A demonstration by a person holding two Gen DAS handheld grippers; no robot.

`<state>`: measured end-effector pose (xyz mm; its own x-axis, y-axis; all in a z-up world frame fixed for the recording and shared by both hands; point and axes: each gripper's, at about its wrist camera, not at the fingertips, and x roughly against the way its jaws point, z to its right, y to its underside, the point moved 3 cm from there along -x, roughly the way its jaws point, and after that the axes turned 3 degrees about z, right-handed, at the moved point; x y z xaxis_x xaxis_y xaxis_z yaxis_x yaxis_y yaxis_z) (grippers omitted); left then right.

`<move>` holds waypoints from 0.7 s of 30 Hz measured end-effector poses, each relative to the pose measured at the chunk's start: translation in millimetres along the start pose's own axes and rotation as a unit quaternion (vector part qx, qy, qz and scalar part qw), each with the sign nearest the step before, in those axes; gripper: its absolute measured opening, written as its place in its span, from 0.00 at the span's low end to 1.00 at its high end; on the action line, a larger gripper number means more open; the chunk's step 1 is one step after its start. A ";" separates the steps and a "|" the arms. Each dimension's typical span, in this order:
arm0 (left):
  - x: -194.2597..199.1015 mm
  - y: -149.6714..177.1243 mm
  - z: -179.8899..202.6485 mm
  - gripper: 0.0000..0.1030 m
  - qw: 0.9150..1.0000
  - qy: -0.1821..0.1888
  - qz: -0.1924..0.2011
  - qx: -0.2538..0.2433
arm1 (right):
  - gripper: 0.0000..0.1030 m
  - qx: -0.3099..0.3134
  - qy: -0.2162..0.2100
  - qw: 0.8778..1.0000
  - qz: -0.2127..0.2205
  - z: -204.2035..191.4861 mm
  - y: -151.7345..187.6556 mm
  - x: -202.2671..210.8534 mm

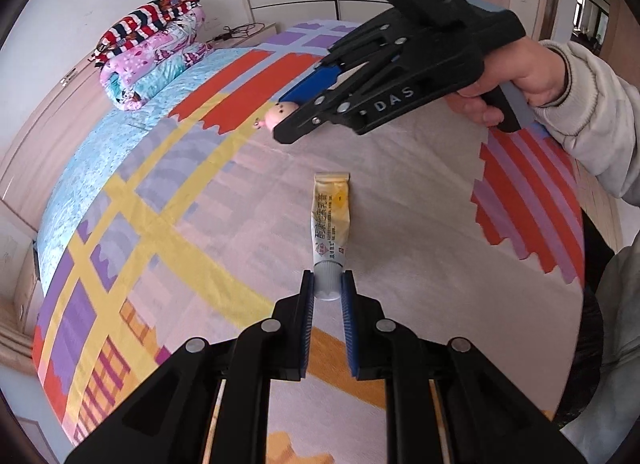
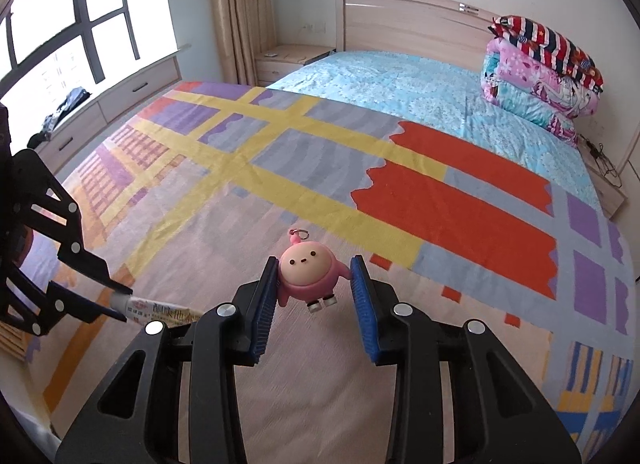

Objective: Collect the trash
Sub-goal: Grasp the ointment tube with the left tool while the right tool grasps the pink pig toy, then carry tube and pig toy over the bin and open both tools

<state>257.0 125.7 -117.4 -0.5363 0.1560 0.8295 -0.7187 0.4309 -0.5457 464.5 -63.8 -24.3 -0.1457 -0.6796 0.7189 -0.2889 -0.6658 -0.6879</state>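
2 grippers hang over a big bed. The left gripper (image 1: 328,284) has its 2 blue pads pressed on the grey cap end of a yellow tube (image 1: 331,224). The rest of the tube lies flat on the blanket (image 1: 400,232) and points away from the gripper. There is bare blanket on both sides of it.

The right gripper (image 2: 316,284) is open about halfway. A pink toy keychain (image 2: 306,274) sits between its blue pads. The left pad (image 2: 266,296) looks like it touches the toy's side. The right pad is just beside the toy, with a small gap. The toy's little ring points toward the head of the bed.

The tube and the toy are near each other, in the pale part of the blanket, well away from its edges. The blanket has yellow, orange and purple blocks. Past it is a light blue sheet (image 2: 400,88). A pile of folded quilts (image 2: 540,72) sits by the wooden headboard (image 2: 400,16). A big window (image 2: 80,24) and a tan curtain (image 2: 240,4) are on one side, and a small bedside table (image 2: 288,60) stands in the corner.
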 end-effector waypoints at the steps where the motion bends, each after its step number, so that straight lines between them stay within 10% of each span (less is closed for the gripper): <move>1: 3.1 -0.5 1.5 0.13 1.000 -0.001 0.002 0.001 | 0.35 0.001 0.002 1.000 0.002 -1.1 0.1 4.6; 21: 81.7 -6.1 67.0 0.13 0.999 -0.034 0.031 -0.006 | 0.35 0.029 0.020 0.998 0.043 -42.0 20.5 103.8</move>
<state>187.9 76.2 -54.3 -0.6082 0.1226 0.7843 -0.6785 0.4326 -0.5937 403.7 -135.1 40.4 -0.2053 -0.7229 0.6597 -0.2190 -0.6231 -0.7509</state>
